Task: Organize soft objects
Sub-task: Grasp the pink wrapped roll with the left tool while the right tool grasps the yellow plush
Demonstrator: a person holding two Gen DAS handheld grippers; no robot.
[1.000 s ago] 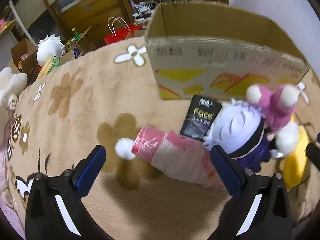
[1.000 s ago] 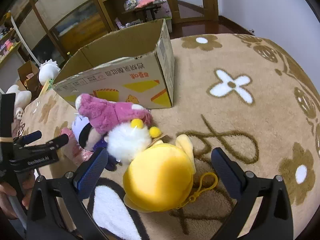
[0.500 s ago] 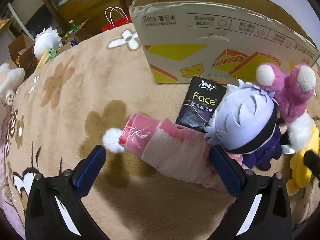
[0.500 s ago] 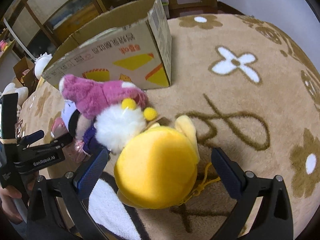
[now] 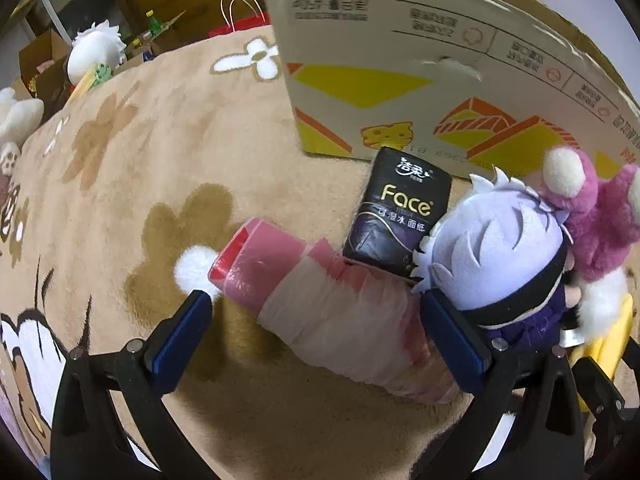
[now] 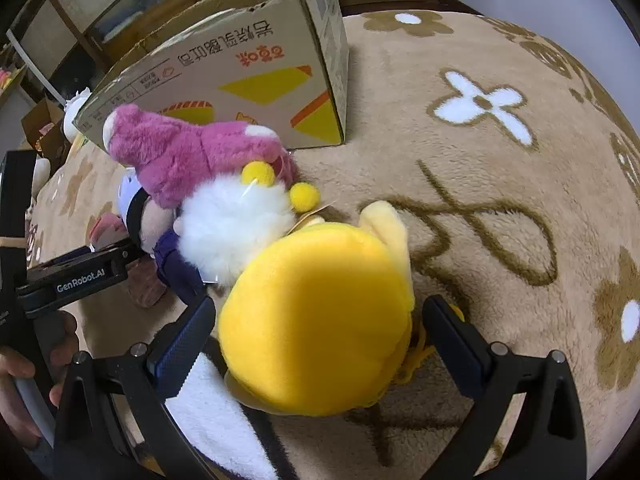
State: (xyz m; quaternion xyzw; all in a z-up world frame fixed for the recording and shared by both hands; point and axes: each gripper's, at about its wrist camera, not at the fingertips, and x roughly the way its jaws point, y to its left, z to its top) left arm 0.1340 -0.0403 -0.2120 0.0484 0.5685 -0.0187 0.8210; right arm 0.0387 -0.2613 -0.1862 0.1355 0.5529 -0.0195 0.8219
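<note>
Tan flower-patterned carpet (image 6: 460, 184), cardboard box (image 5: 420, 80) ahead. Left hand-held gripper (image 5: 316, 320) spread wide — pink roll (image 5: 332, 304) between its fingers. Right hand-held gripper (image 6: 316, 328) spread — yellow plush (image 6: 316, 320) between its fingers.

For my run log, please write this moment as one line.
left gripper: open, straddling pink plastic-wrapped roll | right gripper: open around round yellow plush toy | open cardboard box: behind both

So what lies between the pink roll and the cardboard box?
In the left wrist view, a black tissue pack lies between the pink roll and the cardboard box, one end at the roll, the other near the box.
</note>
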